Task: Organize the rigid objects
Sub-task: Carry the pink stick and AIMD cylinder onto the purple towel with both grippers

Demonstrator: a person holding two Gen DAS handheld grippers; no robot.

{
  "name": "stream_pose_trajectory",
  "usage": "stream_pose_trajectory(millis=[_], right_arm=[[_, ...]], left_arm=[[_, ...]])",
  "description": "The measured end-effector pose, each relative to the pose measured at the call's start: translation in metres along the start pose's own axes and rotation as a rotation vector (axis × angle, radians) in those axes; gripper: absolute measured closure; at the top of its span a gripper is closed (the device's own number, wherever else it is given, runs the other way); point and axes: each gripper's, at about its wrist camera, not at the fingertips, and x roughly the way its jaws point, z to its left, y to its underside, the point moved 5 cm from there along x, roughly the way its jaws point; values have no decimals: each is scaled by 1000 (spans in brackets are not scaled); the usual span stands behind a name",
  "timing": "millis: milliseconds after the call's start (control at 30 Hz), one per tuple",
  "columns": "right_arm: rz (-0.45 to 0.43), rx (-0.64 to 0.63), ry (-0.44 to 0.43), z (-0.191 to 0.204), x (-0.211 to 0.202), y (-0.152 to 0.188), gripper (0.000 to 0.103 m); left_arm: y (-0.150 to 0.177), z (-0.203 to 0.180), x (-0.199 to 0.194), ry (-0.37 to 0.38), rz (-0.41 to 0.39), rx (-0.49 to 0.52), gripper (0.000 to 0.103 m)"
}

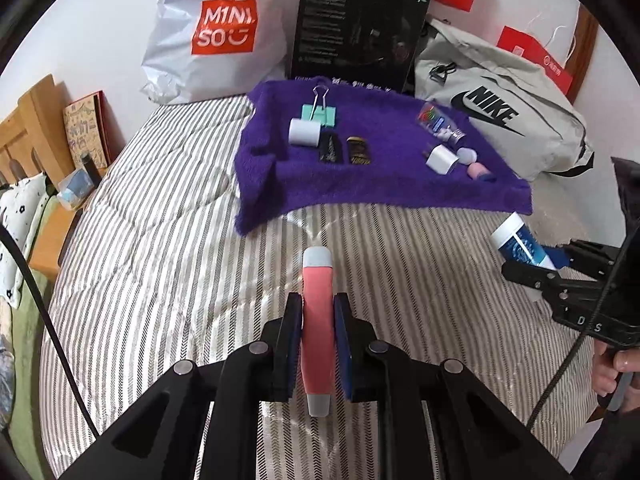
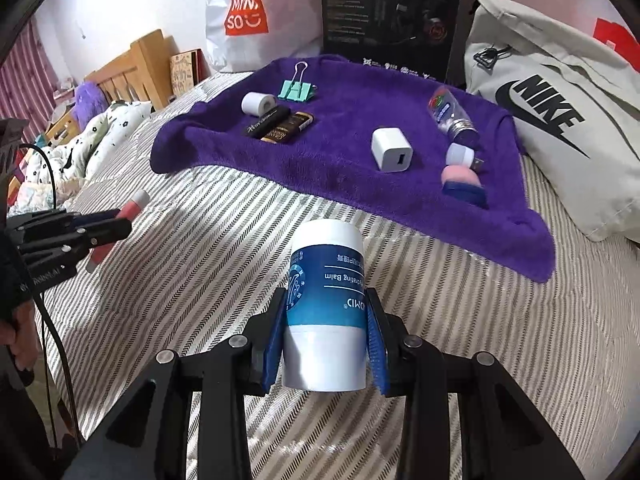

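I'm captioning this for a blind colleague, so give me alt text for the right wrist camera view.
The right gripper clamps a white and blue cylindrical balm container above a grey striped quilt. Beyond lies a purple fleece towel holding a white cube charger and a mint binder clip. At left, the left gripper holds a pink stick.
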Motion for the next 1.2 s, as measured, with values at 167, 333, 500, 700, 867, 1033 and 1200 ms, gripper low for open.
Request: stream_pose_trajectory(millis=[167, 333, 500, 700, 867, 1033, 1200], right_arm=[[5, 24, 1, -8, 0, 3, 66], [6, 52, -11, -20, 0, 4, 66], [-11, 75, -22, -33, -6, -5, 66], [-39, 86, -13, -46, -17, -27, 66], [-63, 98, -14, -56, -23, -51, 66], [-67, 112, -5, -67, -21, -70, 66], [-60, 125, -1, -74, -8, -95, 66]], left_arm=[[-9, -12, 0, 10, 4, 31, 87], [-20, -24, 3, 17, 4, 50, 87], [-37, -34, 5, 34, -3, 63, 87], [-64, -43, 12, 42, -10, 81, 87], [-85, -50, 21, 51, -15, 88, 87], [-102, -54, 34, 64, -7, 97, 87], [-114, -51, 48, 72, 6, 94, 87]])
